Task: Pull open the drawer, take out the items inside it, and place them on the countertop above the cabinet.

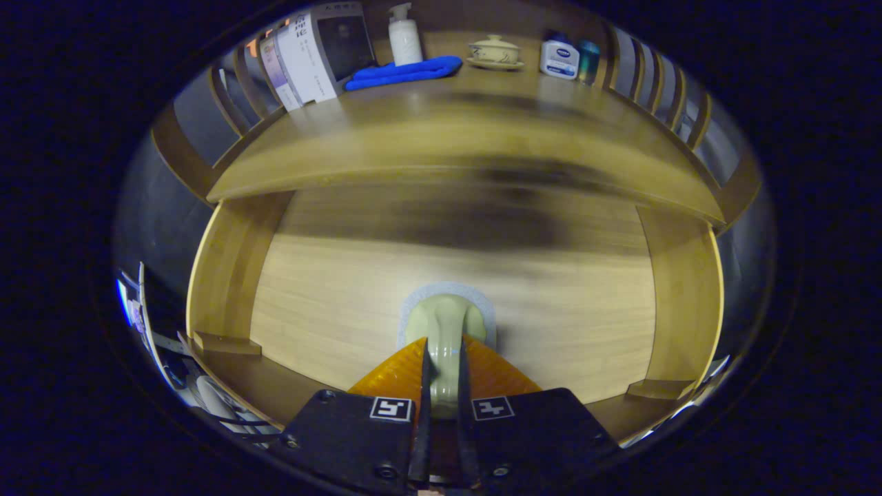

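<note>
Tool: the tool (441, 375) is closed down to a narrow gap, both fingers pressed on the pale green rounded handle (446, 331).
Handle: it sits on a grey backing pad on the light wooden drawer front (331, 303), straight ahead between the fingers.
Pull axis: the drawer is judged to slide straight back toward the tool; its contents cannot be seen.
Surface: the wooden surface (448, 131) lies above the drawer, carrying a folded blue cloth (406, 71), a white pump bottle (404, 34) and a cream lidded bowl (495, 52) toward the back.
Obstruction: nothing is seen between tool and drawer front.
</note>
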Demonstrator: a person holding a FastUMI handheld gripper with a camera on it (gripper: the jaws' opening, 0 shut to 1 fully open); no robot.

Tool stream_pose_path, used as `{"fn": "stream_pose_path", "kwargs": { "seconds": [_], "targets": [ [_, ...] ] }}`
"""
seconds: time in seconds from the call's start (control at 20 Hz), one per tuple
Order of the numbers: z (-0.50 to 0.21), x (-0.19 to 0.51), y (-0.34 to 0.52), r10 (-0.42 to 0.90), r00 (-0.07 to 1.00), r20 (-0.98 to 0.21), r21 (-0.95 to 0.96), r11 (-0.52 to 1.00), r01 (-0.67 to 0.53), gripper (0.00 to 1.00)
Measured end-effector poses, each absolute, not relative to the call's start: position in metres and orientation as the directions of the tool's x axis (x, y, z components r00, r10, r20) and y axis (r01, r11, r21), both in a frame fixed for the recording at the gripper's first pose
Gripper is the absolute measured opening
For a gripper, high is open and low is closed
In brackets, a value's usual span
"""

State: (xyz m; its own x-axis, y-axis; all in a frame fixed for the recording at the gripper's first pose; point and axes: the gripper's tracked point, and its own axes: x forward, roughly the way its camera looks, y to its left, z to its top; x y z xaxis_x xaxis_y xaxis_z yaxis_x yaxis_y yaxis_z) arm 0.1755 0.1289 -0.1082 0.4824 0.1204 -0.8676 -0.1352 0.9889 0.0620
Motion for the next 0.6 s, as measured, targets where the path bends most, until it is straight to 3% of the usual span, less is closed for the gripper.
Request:
{"fn": "stream_pose_path", "kwargs": {
  "seconds": [0.6],
  "targets": [
    [0.002,0.185,0.113,0.165,0.636,-0.754,0.080,0.984,-0.161,0.19]
  ]
}}
